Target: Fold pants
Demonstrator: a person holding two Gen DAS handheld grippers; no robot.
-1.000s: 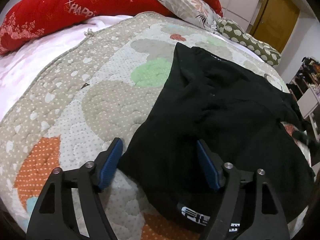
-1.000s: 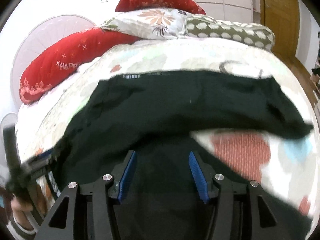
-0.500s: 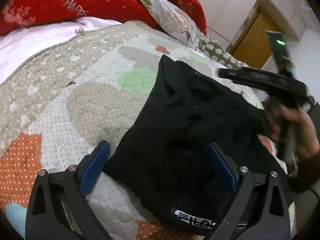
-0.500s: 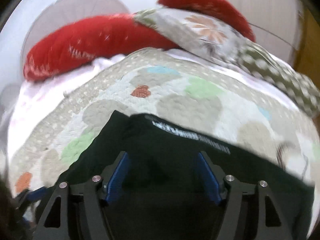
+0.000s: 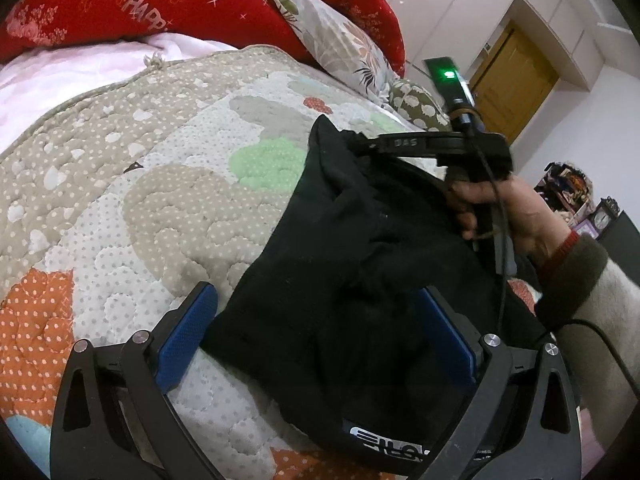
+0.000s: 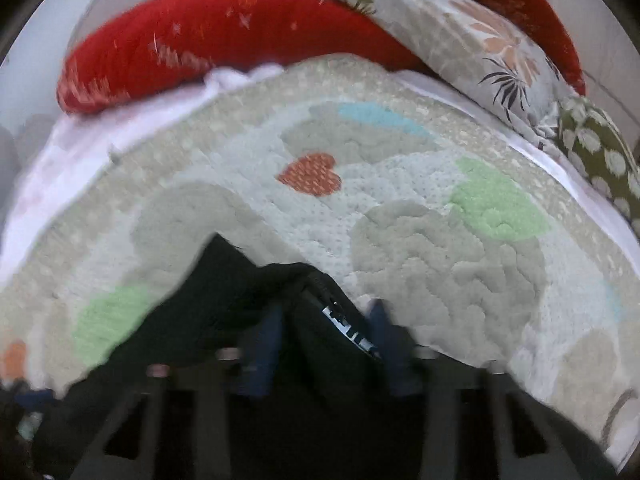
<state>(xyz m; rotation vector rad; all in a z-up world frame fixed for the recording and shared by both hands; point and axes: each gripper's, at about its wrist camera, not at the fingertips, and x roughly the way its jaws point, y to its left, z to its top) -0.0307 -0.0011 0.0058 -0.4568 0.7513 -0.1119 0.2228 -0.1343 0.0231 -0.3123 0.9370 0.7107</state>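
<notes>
Black pants (image 5: 340,280) lie bunched on the patchwork quilt (image 5: 120,200). My left gripper (image 5: 316,336) is open, its blue pads either side of the near edge, just past the white-lettered waistband (image 5: 384,444). My right gripper (image 6: 324,336) shows blurred, with the lettered waistband (image 6: 348,328) between its blue fingers (image 6: 260,344); the pads stand apart and I cannot tell whether they grip. In the left wrist view the right gripper (image 5: 360,146) reaches over the far corner of the pants, which looks lifted.
Red pillows (image 5: 120,4) and floral pillows (image 5: 340,44) line the head of the bed. A wooden door (image 5: 512,80) and cluttered shelves (image 5: 568,184) stand at the right. A white sheet (image 5: 60,76) lies beyond the quilt.
The right gripper has swung across to the far corner of the pants and pulled the fabric toward the left gripper. The left gripper has stayed open at the near edge.
</notes>
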